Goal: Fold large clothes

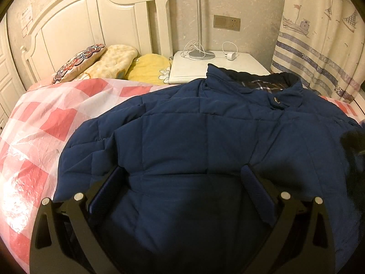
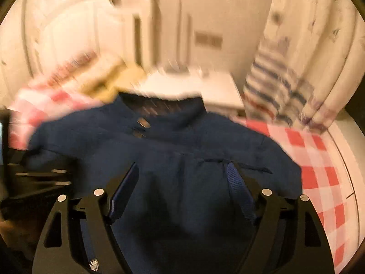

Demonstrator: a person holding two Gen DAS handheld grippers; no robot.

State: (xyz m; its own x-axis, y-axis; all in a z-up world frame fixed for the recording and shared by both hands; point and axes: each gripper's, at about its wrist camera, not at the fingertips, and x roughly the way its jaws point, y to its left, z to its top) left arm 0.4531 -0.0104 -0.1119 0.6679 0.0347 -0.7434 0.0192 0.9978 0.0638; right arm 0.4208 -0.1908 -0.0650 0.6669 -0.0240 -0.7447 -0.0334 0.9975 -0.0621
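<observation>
A navy quilted jacket (image 1: 205, 137) lies spread on the bed, collar toward the nightstand. My left gripper (image 1: 182, 171) is open and empty, its fingers hovering over the jacket's lower body. In the blurred right wrist view the same jacket (image 2: 182, 141) lies below my right gripper (image 2: 182, 169), which is open and empty over the chest area. The left gripper shows as a dark shape at that view's left edge (image 2: 34, 182).
The bed has a red-and-white checked cover (image 1: 45, 118) with pillows (image 1: 109, 61) at the white headboard (image 1: 91, 22). A white nightstand (image 1: 239, 66) with a lamp base and cable stands beyond the collar. A curtain (image 1: 319, 45) hangs at the right.
</observation>
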